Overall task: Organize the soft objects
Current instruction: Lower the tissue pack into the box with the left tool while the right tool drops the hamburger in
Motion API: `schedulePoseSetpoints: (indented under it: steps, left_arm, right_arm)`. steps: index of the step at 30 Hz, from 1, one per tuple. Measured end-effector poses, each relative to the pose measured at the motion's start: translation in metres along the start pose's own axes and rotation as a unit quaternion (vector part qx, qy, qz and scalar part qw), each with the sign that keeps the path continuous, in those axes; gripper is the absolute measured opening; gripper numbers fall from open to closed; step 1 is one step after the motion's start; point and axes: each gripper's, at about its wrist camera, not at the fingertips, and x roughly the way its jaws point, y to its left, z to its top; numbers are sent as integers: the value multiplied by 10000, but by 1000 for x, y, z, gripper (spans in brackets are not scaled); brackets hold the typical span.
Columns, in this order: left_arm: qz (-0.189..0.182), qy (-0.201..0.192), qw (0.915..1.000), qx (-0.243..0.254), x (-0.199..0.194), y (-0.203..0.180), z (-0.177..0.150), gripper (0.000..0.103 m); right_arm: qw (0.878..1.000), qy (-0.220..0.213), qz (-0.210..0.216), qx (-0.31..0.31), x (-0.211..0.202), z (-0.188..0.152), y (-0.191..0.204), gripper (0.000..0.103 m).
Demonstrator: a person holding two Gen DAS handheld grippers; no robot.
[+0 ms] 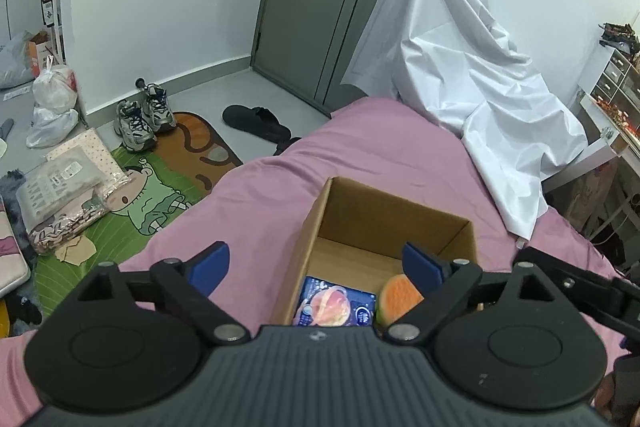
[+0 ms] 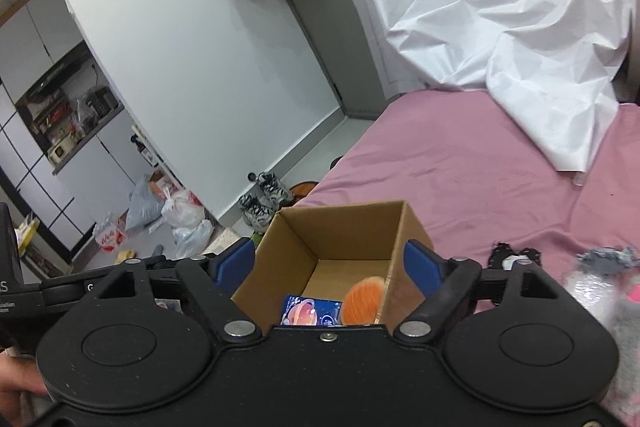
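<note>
Both grippers hang over an open cardboard box [image 1: 360,219] that sits on a pink bedspread [image 1: 360,147]. Left gripper [image 1: 318,267] has its blue pads spread wide with nothing between them, one pad over the bedspread, the other over the box. Right gripper [image 2: 330,261] is likewise released, its jaws straddling the box and gripping nothing. Inside the box, on the floor at the near end, a dark blue packet [image 1: 336,303] lies flat, and just beside it rests an orange soft toy [image 1: 398,297], against the box wall. Behind, a crumpled white sheet [image 1: 472,99] drapes onto the bed.
</note>
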Motion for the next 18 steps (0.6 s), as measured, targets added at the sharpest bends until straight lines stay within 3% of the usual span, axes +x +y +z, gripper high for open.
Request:
schedulePoseSetpoints:
  steps: [2, 7, 18]
  left_arm:
    - [29, -59, 10000, -31, -6, -4, -1, 93]
    - [57, -80, 9997, -246, -15, -10, -5, 93]
    - [133, -204, 9994, -257, -36, -34, -15, 94]
  right_arm:
    - [10000, -79, -39, -11, -10, 0, -3, 96]
    - [9998, -175, -110, 18, -32, -3, -17, 103]
    - [9993, -235, -274, 30, -67, -16, -46, 103]
